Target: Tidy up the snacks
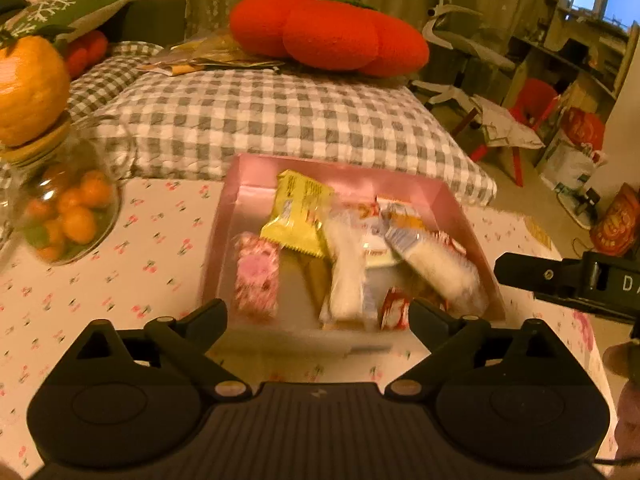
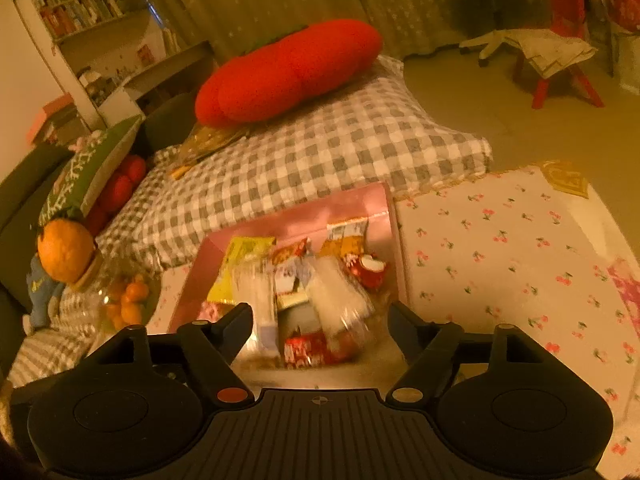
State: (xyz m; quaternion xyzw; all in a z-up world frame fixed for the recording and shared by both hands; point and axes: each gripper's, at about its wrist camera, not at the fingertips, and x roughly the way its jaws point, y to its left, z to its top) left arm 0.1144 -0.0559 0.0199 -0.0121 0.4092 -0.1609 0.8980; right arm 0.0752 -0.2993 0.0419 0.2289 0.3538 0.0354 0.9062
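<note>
A shallow pink box [image 1: 225,232] stands on the cherry-print tablecloth [image 1: 140,264], at its far edge. Loose in it lie a yellow packet [image 1: 300,216], a pink patterned packet [image 1: 256,272], two white clear-wrapped packets [image 1: 348,272] and a small red packet [image 1: 394,308]. My left gripper [image 1: 318,312] hovers open over the box's near edge, nothing between its fingers. In the right wrist view the same box [image 2: 352,204] shows, with the yellow packet [image 2: 240,264] and a red packet [image 2: 304,350]. My right gripper [image 2: 320,312] is open above them and holds nothing.
A glass jar of small oranges [image 1: 68,216] with an orange-shaped lid stands at the table's left. Beyond the table lies a grey checked mattress [image 1: 260,120] with a red cushion [image 1: 328,36]. Bare tablecloth [image 2: 500,248] spreads right of the box. A red chair [image 2: 560,40] stands far right.
</note>
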